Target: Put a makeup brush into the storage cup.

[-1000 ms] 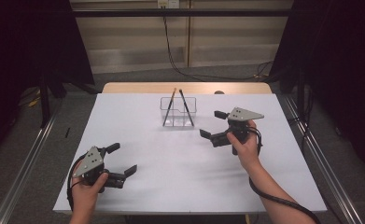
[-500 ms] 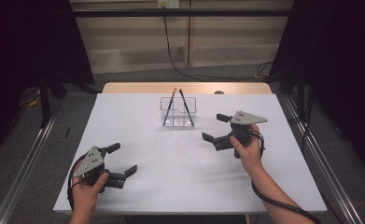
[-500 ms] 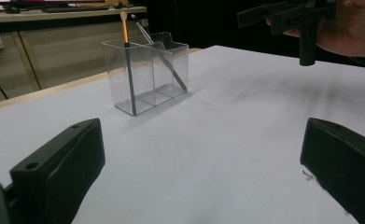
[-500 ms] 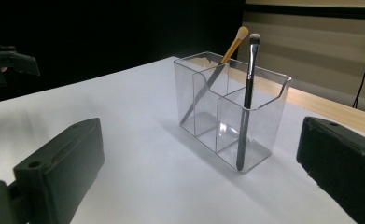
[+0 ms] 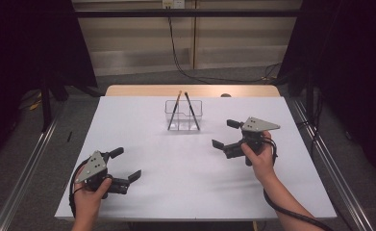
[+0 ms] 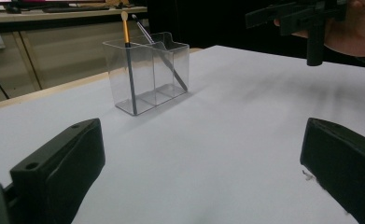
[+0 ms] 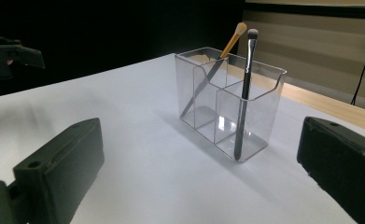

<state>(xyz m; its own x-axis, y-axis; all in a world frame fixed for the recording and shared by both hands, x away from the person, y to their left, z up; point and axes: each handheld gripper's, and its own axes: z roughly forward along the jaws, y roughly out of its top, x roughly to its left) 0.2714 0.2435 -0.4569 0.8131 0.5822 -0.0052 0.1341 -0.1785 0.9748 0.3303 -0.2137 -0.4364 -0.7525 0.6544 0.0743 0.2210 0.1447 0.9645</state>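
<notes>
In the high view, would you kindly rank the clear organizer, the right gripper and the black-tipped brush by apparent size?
1. right gripper, slightly bigger than the organizer
2. clear organizer
3. black-tipped brush, thinnest

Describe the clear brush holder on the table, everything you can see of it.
The brush holder is a clear, rectangular box that looks like plastic, open at the top, with inner walls dividing it into compartments and a dip cut into one end wall. It stands upright on the white table, toward its far edge near the middle. Two makeup brushes lean inside, crossing as seen from above: a gold-handled brush with a pale tip and a dark-tipped brush with a silver ferrule. Nothing else touches it; both grippers stand apart from it.
</notes>
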